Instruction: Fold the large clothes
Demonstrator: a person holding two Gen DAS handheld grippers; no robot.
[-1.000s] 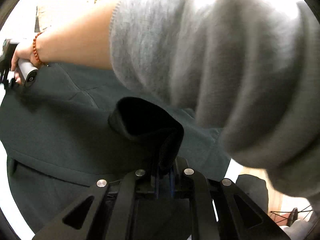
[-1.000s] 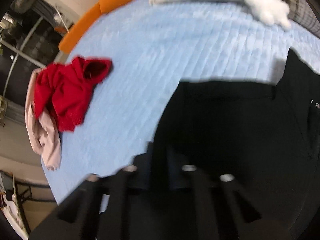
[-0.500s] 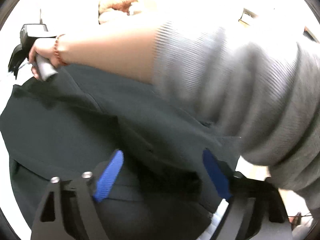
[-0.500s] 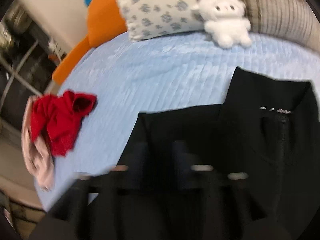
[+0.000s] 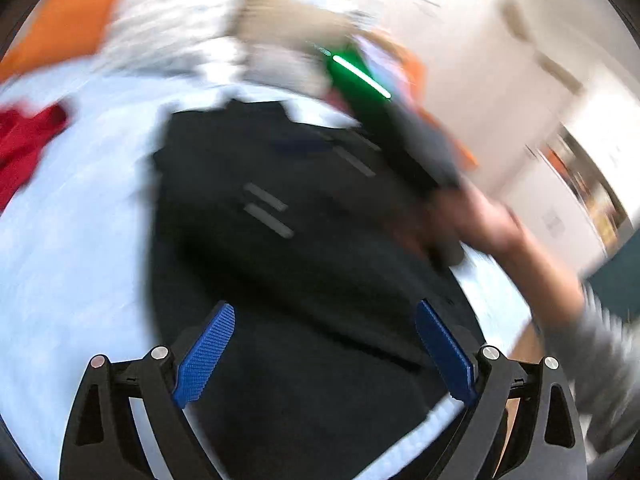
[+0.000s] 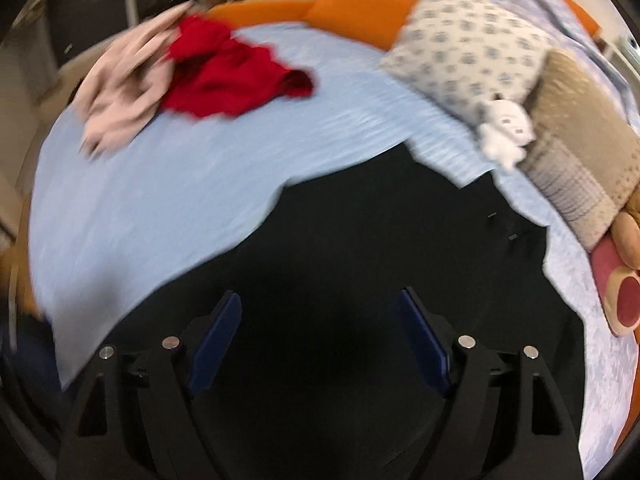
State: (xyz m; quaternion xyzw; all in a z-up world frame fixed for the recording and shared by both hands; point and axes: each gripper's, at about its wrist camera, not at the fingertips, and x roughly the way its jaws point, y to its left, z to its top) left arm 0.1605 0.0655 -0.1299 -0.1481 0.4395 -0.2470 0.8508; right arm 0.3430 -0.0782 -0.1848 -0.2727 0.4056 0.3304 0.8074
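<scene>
Your left tool wide open and empty, your right tool opening, nothing gripped, dark garment lying flat on the blue bed beneath both.

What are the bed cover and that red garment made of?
Bed cover: looks like soft, matte, light blue quilted fabric, going by its fine stitched ribs. Red garment: seemingly a thick, matte knit or fleece, as it bunches in soft, heavy folds. Blur leaves both uncertain.
</scene>
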